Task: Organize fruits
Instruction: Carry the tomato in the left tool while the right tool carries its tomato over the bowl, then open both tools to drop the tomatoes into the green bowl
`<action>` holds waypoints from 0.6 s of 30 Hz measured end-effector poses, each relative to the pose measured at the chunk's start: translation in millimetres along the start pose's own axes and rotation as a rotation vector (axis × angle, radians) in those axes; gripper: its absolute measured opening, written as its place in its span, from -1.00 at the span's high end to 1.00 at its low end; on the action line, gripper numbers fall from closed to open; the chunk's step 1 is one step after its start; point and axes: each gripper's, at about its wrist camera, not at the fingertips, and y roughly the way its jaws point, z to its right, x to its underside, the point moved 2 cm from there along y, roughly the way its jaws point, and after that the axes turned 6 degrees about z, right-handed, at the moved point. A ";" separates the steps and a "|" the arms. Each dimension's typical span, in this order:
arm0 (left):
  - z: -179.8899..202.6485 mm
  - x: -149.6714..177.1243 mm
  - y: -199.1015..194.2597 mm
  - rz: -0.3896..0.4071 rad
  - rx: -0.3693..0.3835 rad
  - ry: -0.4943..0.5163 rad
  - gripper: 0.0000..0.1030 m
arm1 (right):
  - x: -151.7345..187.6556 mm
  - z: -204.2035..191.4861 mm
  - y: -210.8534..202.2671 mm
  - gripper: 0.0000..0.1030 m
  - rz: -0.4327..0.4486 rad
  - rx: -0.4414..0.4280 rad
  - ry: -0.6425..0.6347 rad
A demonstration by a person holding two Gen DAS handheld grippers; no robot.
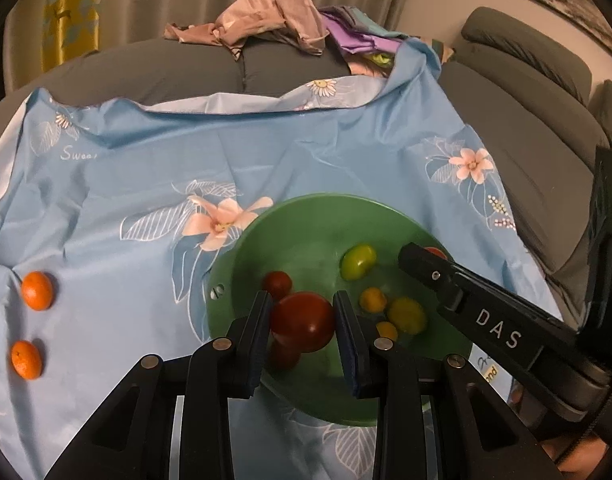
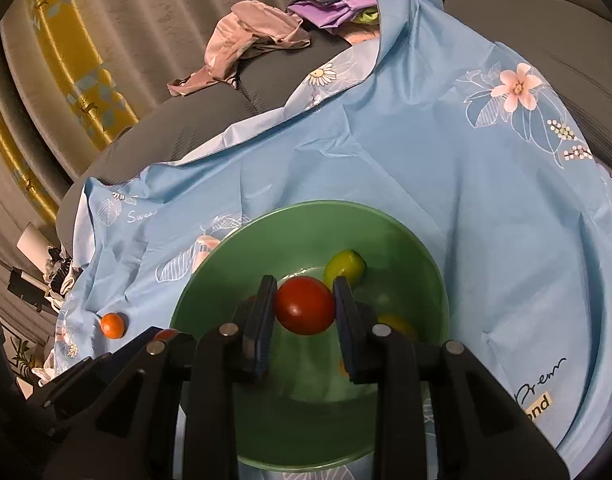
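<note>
Tomatoes sit pinched in both my left gripper (image 1: pixel 301 316) and right gripper (image 2: pixel 305 306) above the green bowl (image 1: pixel 306 208), so I'd open each set of fingers low and gently.

Right tongs (image 2: pixel 304 308) pinch red tomato (image 2: pixel 304 305) over green bowl (image 2: pixel 225 280).

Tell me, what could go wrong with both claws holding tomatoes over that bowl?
The left gripper and right gripper each pinch a red tomato; squeezing harder might bruise them. Both crowd the green bowl, so they could bump. Two oranges lie loose on the wrinkled cloth and might roll.
</note>
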 end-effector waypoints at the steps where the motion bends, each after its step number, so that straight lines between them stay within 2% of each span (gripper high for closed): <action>1: 1.0 0.6 1.3 -0.005 0.001 0.004 0.39 | 0.0 0.3 0.5 0.42 -0.001 0.001 0.000; 18: 11.3 4.6 21.8 -0.054 0.035 0.006 0.39 | 1.9 8.0 11.9 0.40 -0.035 0.045 0.006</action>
